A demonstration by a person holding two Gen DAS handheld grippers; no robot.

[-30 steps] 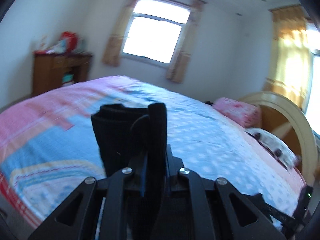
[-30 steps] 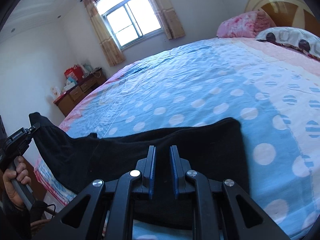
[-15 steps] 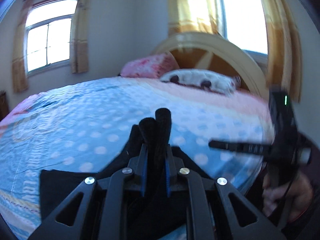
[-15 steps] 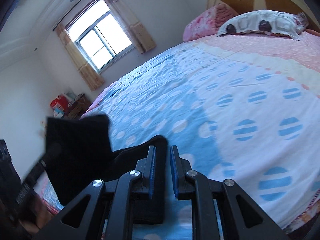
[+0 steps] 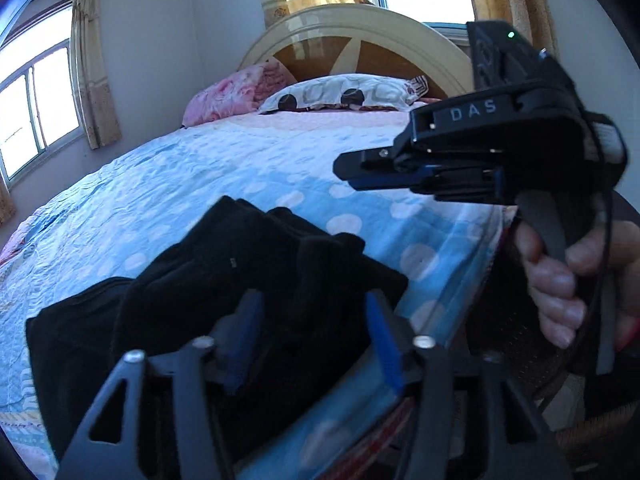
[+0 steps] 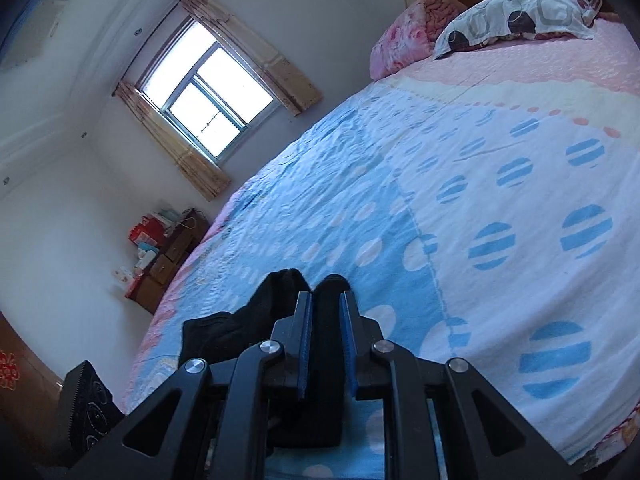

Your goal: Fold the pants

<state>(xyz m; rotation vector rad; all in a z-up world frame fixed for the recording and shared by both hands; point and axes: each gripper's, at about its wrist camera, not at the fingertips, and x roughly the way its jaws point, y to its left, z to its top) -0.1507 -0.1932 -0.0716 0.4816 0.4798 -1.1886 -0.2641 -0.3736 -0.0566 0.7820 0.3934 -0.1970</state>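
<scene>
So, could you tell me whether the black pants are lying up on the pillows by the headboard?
No, the black pants lie bunched at the near edge, far from the pillows.

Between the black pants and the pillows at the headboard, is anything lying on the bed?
No. In the right wrist view the bedspread runs bare from the pants up to the pink pillow and the patterned pillow.

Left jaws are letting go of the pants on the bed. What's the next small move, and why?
Probably release the right gripper too. The black pants already lie bunched double on the bedspread, the left gripper is opening with cloth loose between its pads, and only the right one pinches a fold.
</scene>
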